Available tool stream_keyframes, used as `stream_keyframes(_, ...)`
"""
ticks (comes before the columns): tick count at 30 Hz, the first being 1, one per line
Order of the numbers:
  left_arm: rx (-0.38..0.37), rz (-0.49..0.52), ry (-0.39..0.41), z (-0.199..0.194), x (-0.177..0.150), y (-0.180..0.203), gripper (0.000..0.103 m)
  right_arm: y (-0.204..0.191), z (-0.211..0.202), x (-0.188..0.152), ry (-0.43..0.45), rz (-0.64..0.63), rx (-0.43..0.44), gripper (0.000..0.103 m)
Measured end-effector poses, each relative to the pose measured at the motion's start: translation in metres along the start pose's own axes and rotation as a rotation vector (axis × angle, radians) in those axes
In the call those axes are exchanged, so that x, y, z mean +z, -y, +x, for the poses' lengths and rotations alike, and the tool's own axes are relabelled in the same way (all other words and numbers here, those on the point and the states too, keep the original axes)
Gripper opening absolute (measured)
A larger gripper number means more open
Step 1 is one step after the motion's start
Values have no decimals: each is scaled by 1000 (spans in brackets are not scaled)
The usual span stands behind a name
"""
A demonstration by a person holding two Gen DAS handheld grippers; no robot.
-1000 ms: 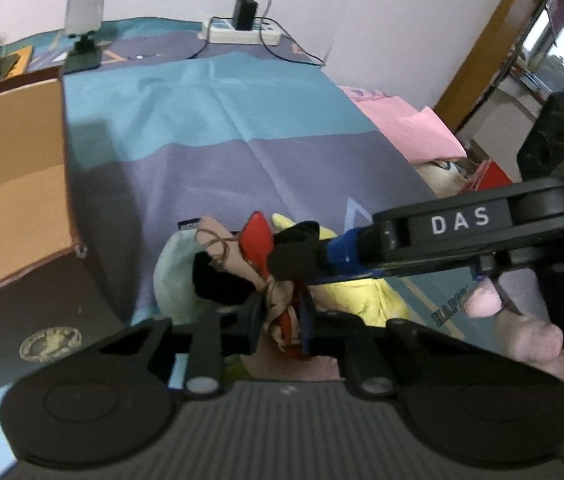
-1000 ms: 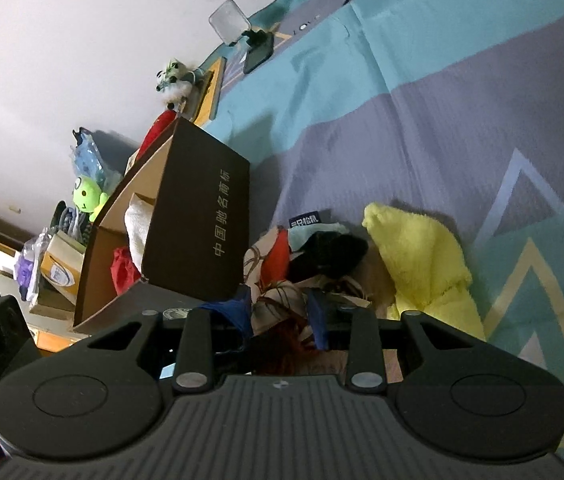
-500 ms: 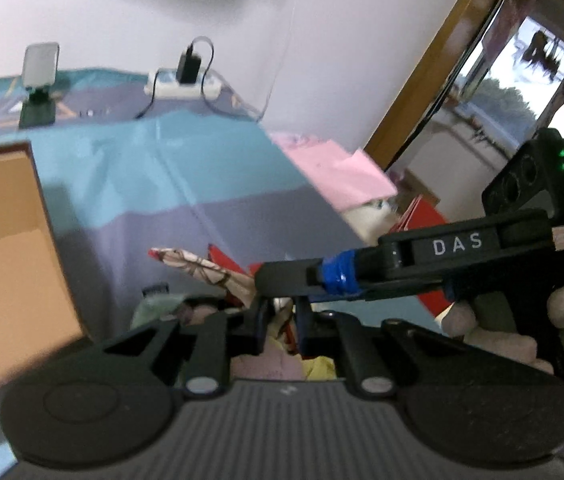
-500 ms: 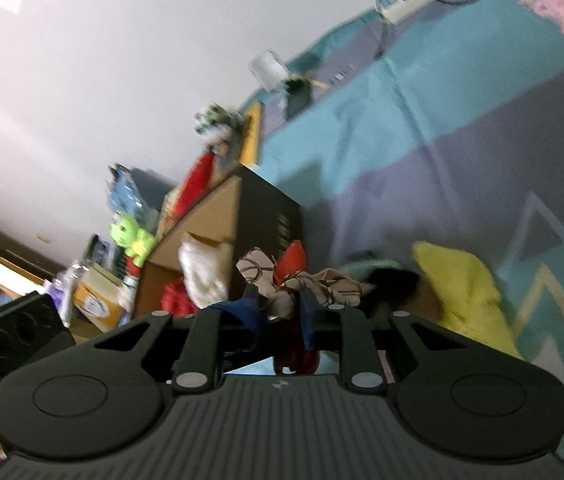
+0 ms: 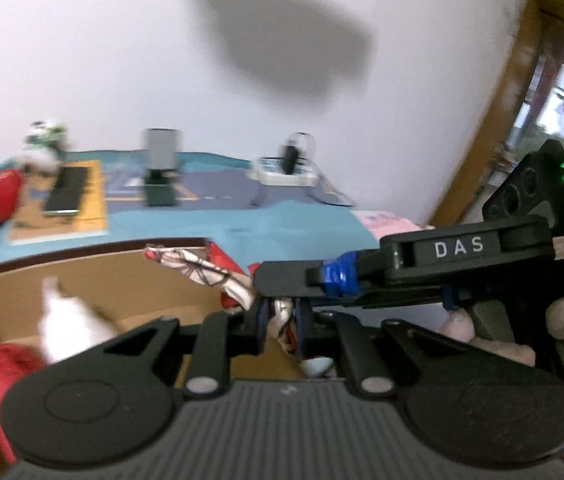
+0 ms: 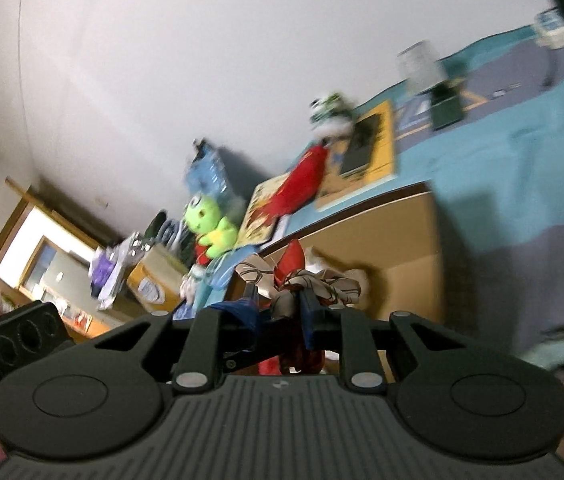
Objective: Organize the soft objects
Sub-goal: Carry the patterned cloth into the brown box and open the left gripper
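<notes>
Red-and-cream patterned cloth is held off the bed by both tools, above the open cardboard box. Left gripper is clamped on a bunched fold of it; one end of the fabric is seen sticking out to the left, over the box's dark rim. Right gripper is seen in the left wrist view as a black arm marked "DAS", reaching in from the right, its tip pressed on the same cloth just above the left gripper's jaws. In the right wrist view the right gripper is closed on the cloth, which fans out above the fingers, with a red part hanging below. Its jaws have just been closing, with the cloth between them.

Inside the box, a white soft item and a red soft item are seen, both blurred. Behind the box, on the teal and purple bedspread, a red plush, a green plush, a small white-and-green toy, a book with a dark phone-like slab on it, a small mirror on a stand and a power strip with a charger are seen. A pink cloth lies at the bed's right edge. A hand is seen under the right gripper's body. Most of both frames is motion-blurred.
</notes>
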State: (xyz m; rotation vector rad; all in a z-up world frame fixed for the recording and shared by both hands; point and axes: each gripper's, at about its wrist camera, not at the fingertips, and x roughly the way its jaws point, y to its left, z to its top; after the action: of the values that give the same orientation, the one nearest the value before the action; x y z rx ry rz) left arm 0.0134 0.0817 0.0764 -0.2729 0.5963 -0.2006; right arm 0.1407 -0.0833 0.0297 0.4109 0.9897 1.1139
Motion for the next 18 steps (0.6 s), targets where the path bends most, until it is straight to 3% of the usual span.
stream_keyframes(6, 116, -72, -23, -21, -13, -61, 7, -22, 69, -14, -83, -30, 14, 3)
stream_keyframes(10, 170, -110, -68, -26, -28, -93, 7, -26, 105, -28, -131, -49, -25, 3)
stream_keyframes(14, 229, -135, -122, -22, -44, -120, 8, -23, 121, -40, -144, -67, -86, 8)
stream_keyframes(18, 284, -154, -146, -24, -56, -138, 11, -17, 120, -41, -141, -21, -85, 9)
